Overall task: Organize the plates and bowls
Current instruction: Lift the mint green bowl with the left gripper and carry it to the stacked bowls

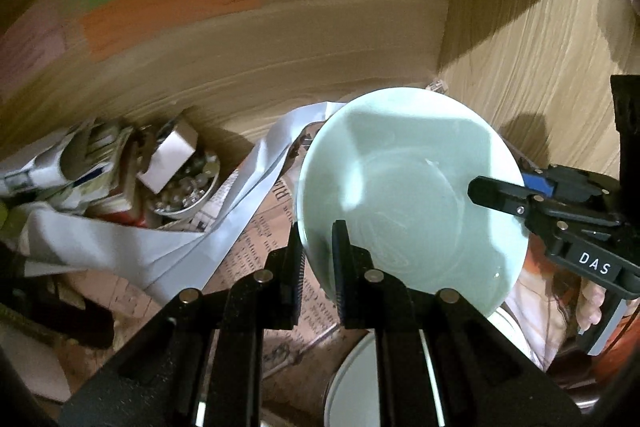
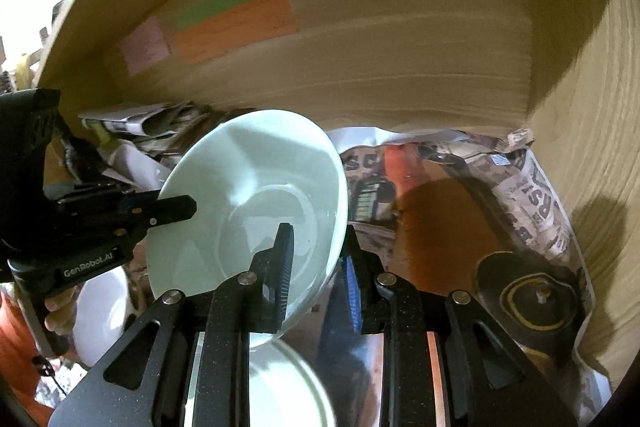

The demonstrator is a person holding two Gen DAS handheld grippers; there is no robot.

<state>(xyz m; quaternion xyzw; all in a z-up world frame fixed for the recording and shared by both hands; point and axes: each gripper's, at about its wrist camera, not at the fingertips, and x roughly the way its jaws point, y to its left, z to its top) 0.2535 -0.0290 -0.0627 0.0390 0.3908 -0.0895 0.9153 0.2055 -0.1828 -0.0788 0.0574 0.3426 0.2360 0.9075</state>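
A pale green bowl [image 1: 408, 187] is held in the air by both grippers inside a wooden cupboard. My left gripper [image 1: 318, 259] is shut on the bowl's near-left rim. My right gripper [image 2: 316, 267] is shut on the opposite rim of the same bowl [image 2: 248, 195]. In the left wrist view the right gripper [image 1: 496, 193] reaches in from the right with one finger inside the bowl. In the right wrist view the left gripper [image 2: 160, 211] reaches in from the left. A white plate [image 1: 352, 387] lies below the bowl, and it shows in the right wrist view [image 2: 288, 387].
Newspaper [image 2: 532, 203] lines the cupboard floor. A round tin of small metal bits [image 1: 188, 191] and crumpled white paper [image 1: 120, 239] sit at the left. A dark round lid [image 2: 532, 299] lies at the right. Coloured sticky notes [image 2: 232, 27] hang on the back wall. Another white dish [image 2: 100, 311] is at the lower left.
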